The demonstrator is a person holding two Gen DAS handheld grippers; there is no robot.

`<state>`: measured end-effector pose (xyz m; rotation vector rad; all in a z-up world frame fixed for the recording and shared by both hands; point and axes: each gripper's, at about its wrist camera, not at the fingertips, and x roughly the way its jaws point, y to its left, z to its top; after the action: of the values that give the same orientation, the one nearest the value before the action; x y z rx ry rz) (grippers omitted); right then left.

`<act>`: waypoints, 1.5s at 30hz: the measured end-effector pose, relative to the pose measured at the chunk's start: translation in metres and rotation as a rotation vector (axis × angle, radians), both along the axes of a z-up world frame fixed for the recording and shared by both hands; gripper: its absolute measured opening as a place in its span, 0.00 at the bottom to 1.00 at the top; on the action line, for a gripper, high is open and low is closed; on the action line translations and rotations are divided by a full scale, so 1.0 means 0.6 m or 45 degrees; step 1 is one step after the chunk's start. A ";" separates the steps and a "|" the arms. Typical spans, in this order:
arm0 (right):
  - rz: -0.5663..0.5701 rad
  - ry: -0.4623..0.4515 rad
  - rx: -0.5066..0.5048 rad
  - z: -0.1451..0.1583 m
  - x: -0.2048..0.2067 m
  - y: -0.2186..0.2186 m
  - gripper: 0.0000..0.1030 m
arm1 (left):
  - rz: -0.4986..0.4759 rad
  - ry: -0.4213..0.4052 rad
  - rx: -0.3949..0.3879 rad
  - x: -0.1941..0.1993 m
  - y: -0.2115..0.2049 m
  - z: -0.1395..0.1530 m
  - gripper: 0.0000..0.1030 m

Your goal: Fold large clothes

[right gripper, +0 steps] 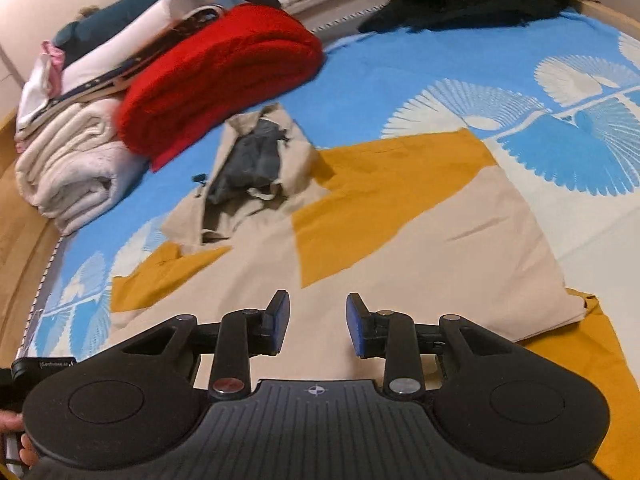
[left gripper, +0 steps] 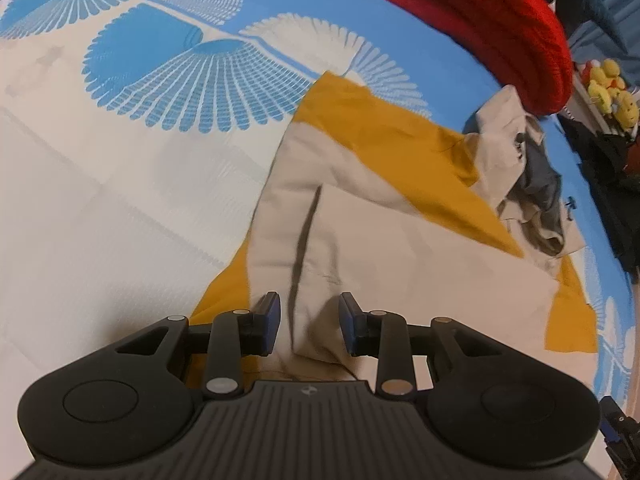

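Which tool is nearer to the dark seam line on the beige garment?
Left. The left tool hangs just above the dark seam, which runs between its fingers. The right tool hovers over plain beige cloth.

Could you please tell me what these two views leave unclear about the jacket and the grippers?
- Left wrist view: the jacket's near hem is hidden under the left gripper.
- Right wrist view: the near hem is hidden behind the right gripper.
- Both views: whether the fingertips touch the fabric.
- Hood lining: crumpled, details unreadable.
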<state>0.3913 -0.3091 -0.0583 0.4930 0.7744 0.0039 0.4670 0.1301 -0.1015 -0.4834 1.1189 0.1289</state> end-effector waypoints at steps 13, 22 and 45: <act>-0.074 0.142 0.084 -0.039 0.028 -0.023 0.33 | -0.084 -0.130 0.127 0.004 -0.024 0.022 0.00; -0.083 0.206 0.083 -0.057 0.038 -0.015 0.33 | -0.013 -0.173 0.265 0.003 -0.014 0.049 0.05; -0.219 0.349 0.154 -0.102 0.045 -0.050 0.37 | -0.188 -0.035 0.241 0.017 -0.066 -0.001 0.34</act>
<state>0.4181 -0.3393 -0.1197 0.6830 1.0011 -0.1806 0.4774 0.0908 -0.1019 -0.2323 1.0993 0.0979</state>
